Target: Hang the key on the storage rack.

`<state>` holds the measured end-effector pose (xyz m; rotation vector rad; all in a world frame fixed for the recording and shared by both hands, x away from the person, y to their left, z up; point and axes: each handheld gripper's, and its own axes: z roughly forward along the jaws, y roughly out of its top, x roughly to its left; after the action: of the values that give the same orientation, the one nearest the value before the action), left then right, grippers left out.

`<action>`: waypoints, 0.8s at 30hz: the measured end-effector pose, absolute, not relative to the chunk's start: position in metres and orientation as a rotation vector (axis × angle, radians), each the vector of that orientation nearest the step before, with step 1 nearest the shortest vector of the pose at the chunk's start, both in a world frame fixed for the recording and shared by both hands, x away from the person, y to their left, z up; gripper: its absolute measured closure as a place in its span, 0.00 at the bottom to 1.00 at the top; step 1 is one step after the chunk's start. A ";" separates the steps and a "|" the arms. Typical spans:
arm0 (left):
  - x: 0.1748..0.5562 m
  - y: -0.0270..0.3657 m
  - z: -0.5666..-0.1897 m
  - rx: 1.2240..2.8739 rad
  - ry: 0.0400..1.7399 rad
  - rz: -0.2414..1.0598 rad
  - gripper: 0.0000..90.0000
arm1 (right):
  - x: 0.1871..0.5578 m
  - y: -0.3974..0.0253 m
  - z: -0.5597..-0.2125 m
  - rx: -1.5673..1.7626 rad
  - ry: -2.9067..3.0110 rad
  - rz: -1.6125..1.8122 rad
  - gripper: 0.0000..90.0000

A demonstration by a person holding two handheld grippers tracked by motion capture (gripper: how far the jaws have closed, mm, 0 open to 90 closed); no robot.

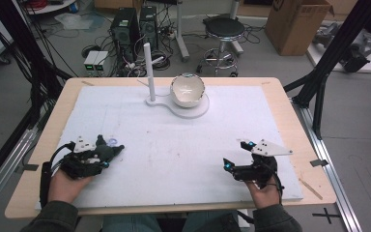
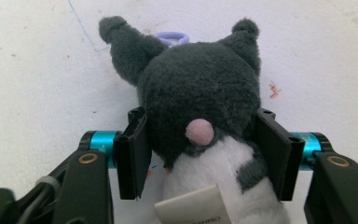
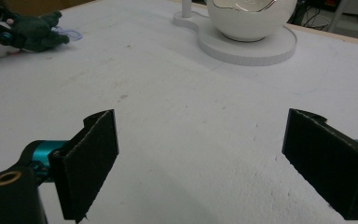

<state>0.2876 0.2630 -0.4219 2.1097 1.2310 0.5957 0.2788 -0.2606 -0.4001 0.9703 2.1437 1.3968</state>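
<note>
A dark grey plush toy [image 2: 200, 88] with two ears, a white belly, a pink spot and a lilac loop lies on the white board at the near left [image 1: 108, 150]. My left gripper [image 2: 205, 149] is shut on its body, one pad pressed against each side; in the high view this gripper [image 1: 100, 157] sits by the board's left front. My right gripper [image 1: 236, 154] is at the near right, open wide, with bare board between its pads [image 3: 91, 158]. In the right gripper view the plush toy [image 3: 37, 32] lies far off at the upper left.
A white egg-shaped bowl [image 1: 187, 90] rests on a flat white stand [image 1: 193, 112] with an upright white post [image 1: 148, 72] at the board's far middle; the bowl [image 3: 249, 18] also appears ahead of the right gripper. Wooden table edge [image 1: 290, 121] surrounds the board. A stool, computers and a box stand beyond.
</note>
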 end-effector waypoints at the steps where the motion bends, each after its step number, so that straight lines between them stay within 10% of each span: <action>1: 0.288 0.263 -0.422 2.114 1.233 0.596 0.51 | 0.279 -0.260 -0.400 0.974 2.146 1.398 0.11; 24: 0.283 0.265 -0.418 2.075 1.216 0.609 0.61 | 0.279 -0.262 -0.400 0.974 2.134 1.406 0.11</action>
<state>0.2833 0.2647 -0.4183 2.0753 1.2159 0.6087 0.2789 -0.2619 -0.4002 0.9744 2.1335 1.4056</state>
